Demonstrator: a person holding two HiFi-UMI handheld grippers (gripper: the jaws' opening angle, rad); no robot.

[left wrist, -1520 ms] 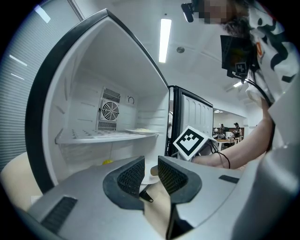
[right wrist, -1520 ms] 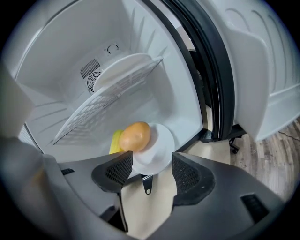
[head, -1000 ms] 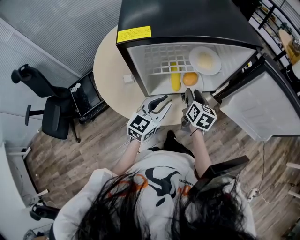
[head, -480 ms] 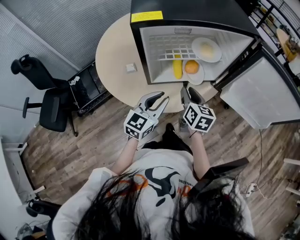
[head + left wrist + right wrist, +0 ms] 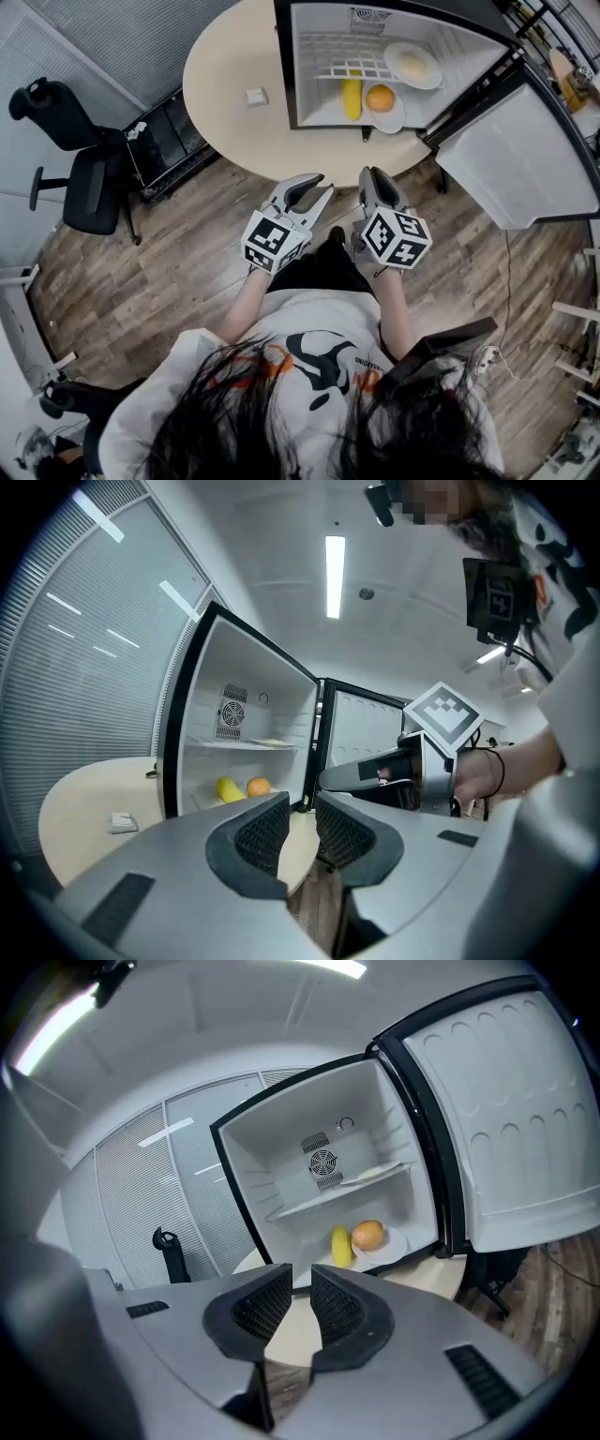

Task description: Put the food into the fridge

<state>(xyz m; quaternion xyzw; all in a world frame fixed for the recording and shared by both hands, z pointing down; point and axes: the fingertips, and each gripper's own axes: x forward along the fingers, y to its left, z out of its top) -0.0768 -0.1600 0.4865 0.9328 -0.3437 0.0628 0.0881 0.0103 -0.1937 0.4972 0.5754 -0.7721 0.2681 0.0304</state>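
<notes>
The small fridge stands open on a round table. On its floor lie a yellow fruit and an orange on a white plate. A second plate with pale food sits on the shelf above. Both grippers hang over the wood floor, short of the table's edge, pointing at the fridge. My left gripper has a narrow gap and holds nothing. My right gripper has just been closing; a slim gap remains, with nothing between the pads.
The fridge door swings wide to the right. A small white object lies on the table left of the fridge. A black office chair and a low black rack stand at the left.
Both grippers have drawn back from the fridge opening toward the person, off the table's edge and over the floor. The right jaws have narrowed. The food stays in the fridge.
</notes>
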